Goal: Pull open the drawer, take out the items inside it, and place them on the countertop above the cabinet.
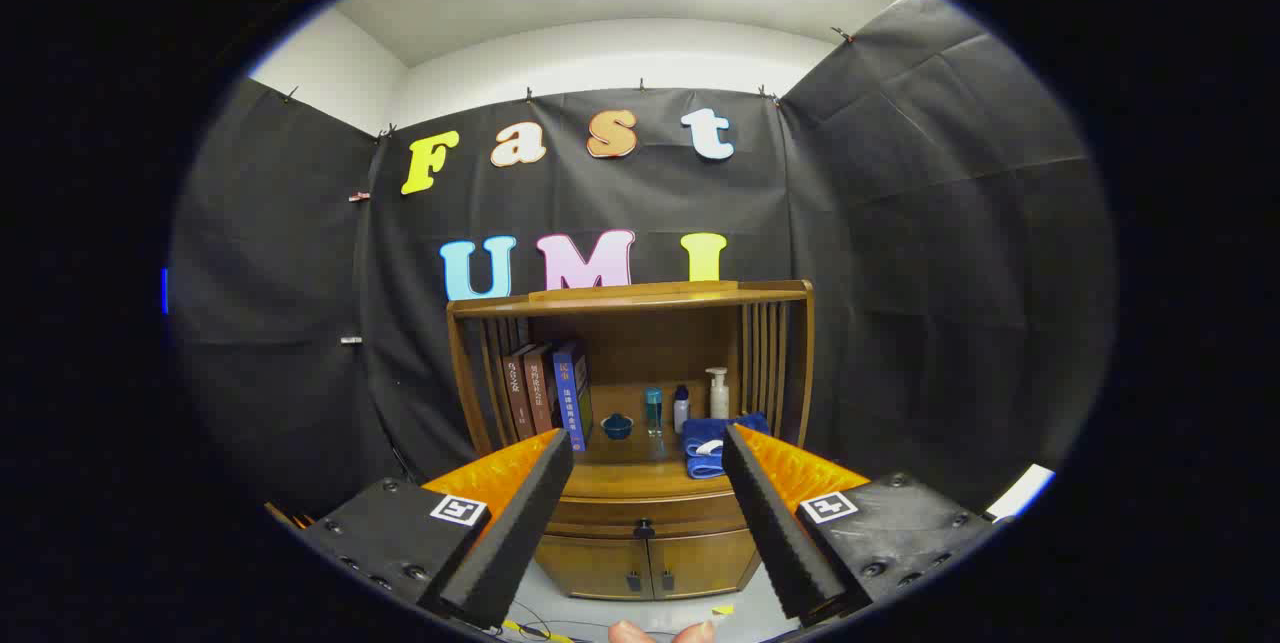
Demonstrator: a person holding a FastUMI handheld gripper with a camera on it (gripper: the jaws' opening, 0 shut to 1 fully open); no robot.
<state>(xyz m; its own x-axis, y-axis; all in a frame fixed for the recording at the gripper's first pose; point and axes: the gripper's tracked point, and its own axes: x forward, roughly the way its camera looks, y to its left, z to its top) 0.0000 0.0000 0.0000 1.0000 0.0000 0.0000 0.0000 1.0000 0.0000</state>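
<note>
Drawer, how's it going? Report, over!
Gripper open, holding nothing. Drawer shut, knob ahead between the fingers. Nothing in the way.

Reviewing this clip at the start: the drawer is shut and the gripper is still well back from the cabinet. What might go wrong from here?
1. The dark drawer knob is small; the open gripper, approaching from a distance, may close beside it or slip off.
2. The wooden countertop already holds a folded blue towel, small bottles and upright books, so placed items might knock something over.
</note>
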